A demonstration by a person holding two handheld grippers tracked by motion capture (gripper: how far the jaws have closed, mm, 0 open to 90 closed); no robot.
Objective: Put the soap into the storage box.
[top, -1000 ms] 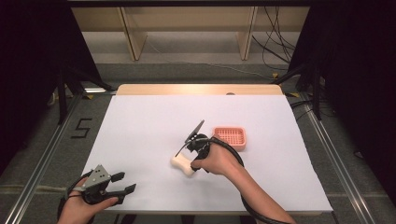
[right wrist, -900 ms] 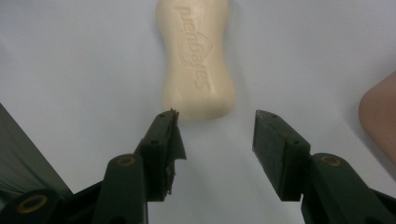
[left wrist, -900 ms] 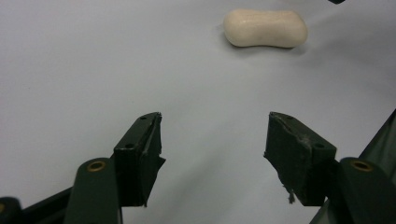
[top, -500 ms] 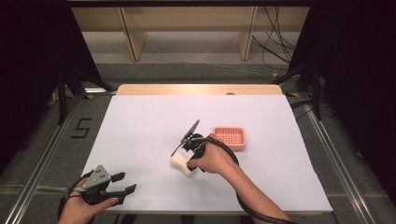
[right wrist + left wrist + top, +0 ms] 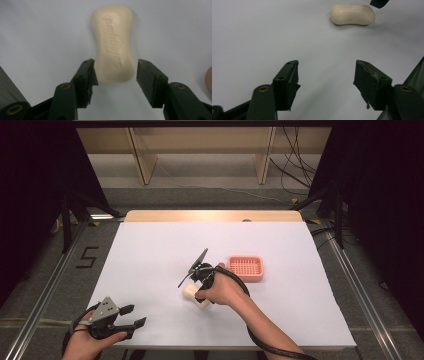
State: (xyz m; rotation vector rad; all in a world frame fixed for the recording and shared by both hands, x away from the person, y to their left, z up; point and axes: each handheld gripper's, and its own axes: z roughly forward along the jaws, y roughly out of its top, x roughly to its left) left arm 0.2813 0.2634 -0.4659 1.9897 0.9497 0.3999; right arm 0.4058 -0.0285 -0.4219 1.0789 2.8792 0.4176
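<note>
Soap bar [image 5: 113, 45] lies flat, long axis along right hand-held gripper [image 5: 115, 71]; jaws apart, straddling near end.

Cream bar of soap [image 5: 113, 45], waisted in the middle with rounded ends, embossed lettering running along the top face. Lies flat on the white table [image 5: 150, 250], long axis running up the frame in the right gripper view, from the centre to the upper middle, near end between the jaw tips. Sits near the centre of the high view [image 5: 192, 295], slightly below. Shows sideways at the upper right of the left gripper view [image 5: 352, 15], smooth, pale, faintly scuffed.
</note>
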